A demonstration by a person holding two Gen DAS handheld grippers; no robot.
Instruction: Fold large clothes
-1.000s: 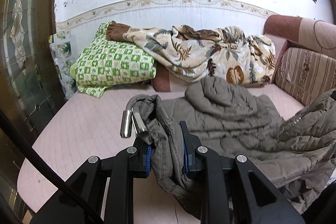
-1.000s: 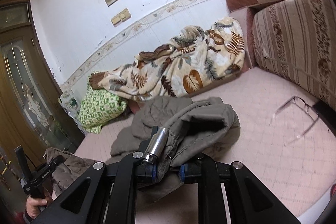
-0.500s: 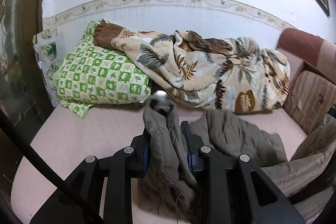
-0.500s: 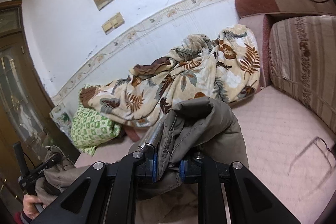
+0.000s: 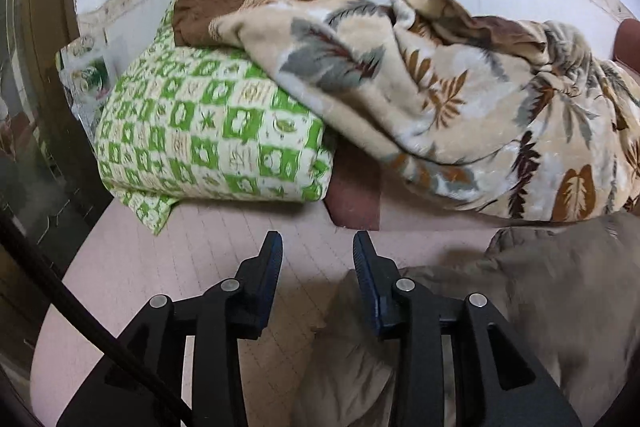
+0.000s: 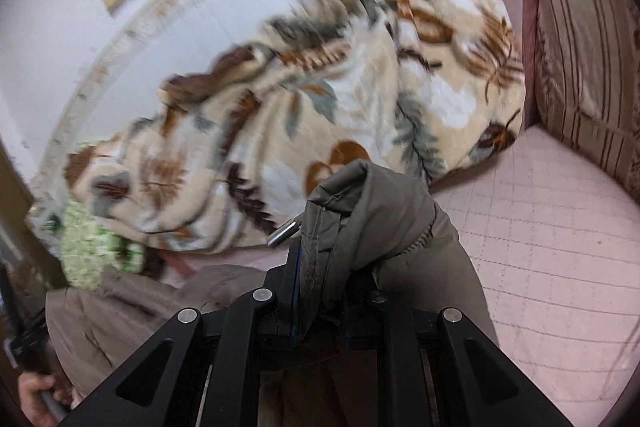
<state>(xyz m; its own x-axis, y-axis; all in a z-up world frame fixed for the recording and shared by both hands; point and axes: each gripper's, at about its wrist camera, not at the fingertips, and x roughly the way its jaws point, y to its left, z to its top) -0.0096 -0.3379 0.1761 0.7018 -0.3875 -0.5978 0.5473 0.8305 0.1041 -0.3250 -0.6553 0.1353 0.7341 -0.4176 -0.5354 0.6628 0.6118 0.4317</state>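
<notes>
Olive-grey padded jacket [image 6: 384, 211] lies on the pink quilted mattress [image 6: 552, 247], one bunched edge clamped between the narrow jaws of the right gripper [image 6: 320, 267] (a metal toggle pokes out beside it). The left gripper [image 5: 318, 251] has just been opening and holds nothing, the jacket [image 5: 560, 287] lying just to its right. Behind sit a leaf-print blanket [image 5: 460, 87] and a green checked pillow [image 5: 208, 131]

jacket [image 6: 384, 211] | olive-grey, padded | crumpled on pink bed [image 6: 552, 239]
</notes>
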